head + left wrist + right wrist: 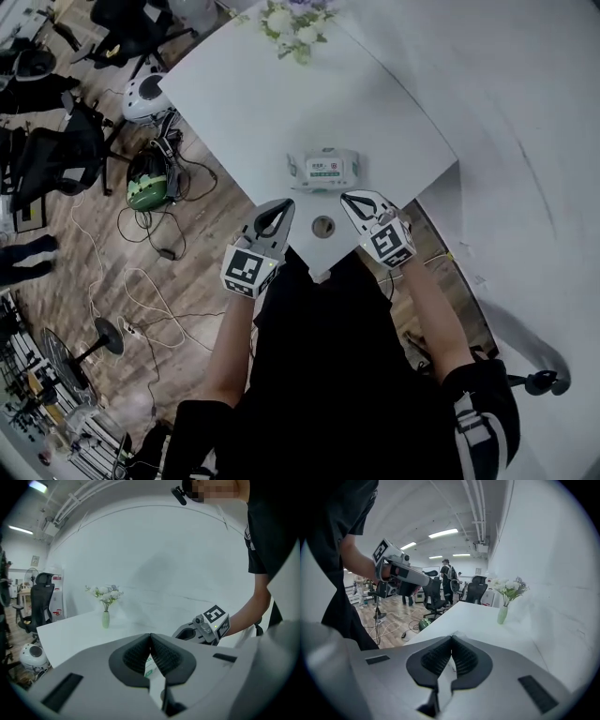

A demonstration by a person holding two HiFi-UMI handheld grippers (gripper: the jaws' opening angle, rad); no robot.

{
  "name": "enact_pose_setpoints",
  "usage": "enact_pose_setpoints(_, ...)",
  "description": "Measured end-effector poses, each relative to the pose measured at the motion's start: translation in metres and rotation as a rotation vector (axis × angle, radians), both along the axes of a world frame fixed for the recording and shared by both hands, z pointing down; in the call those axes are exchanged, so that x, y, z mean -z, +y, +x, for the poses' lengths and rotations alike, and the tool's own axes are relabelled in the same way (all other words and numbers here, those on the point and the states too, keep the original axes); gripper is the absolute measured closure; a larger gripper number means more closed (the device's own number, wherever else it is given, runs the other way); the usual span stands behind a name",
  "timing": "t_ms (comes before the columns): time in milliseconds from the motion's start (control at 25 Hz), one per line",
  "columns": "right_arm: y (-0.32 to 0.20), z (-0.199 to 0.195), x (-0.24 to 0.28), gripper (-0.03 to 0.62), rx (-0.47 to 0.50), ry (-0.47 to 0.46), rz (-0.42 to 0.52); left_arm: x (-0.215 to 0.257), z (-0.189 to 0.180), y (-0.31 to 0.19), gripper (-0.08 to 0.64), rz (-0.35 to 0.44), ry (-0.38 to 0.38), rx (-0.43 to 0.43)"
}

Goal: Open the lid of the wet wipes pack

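Note:
The wet wipes pack [323, 171], white with a green and red label, lies flat near the front of the white table [244, 103]. My left gripper [284, 204] hovers just short of the pack's left end, jaws shut and empty. My right gripper [354, 198] sits just short of the pack's right end, also shut with nothing held. In the left gripper view a sliver of the pack [149, 667] shows below the closed pads, and the right gripper [182, 632] is off to the right. The right gripper view shows the left gripper [426, 579] up at the left.
A small vase of white flowers [295, 23] stands at the table's far end. A round cable hole [323, 226] sits in the table between the grippers. A white wall [525, 112] borders the right. Office chairs [56, 155], cables and a green helmet [148, 181] lie on the floor at the left.

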State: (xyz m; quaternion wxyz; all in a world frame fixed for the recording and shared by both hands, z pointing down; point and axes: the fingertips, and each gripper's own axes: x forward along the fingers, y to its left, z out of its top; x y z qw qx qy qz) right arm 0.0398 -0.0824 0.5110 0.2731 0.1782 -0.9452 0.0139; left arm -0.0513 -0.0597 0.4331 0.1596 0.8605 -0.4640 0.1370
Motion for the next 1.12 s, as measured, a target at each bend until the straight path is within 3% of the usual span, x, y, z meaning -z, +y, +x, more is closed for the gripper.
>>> enact_pose_setpoints(360,-0.029,-0.012,-0.022,0.575,-0.188,0.005,0.011,-0.044,-0.005,-0.027,0.537,-0.029,-0.006,-0.168)
enact_pose_setpoints(640,-0.043,-0.017,-0.042,0.575,-0.245,0.041,0.021,-0.084,-0.006,-0.042,0.537,-0.058,-0.019,-0.277)
enact_pose_setpoints(880,-0.052,-0.026,-0.064,0.575,-0.254,0.069,0.013,-0.113,-0.006,-0.059,0.537,-0.075,-0.017,-0.321)
enact_pose_setpoints(1120,-0.054,-0.035,-0.087,0.566,-0.262,0.103,0.009,-0.142,-0.014,-0.07,0.537,-0.115,-0.005,-0.31)
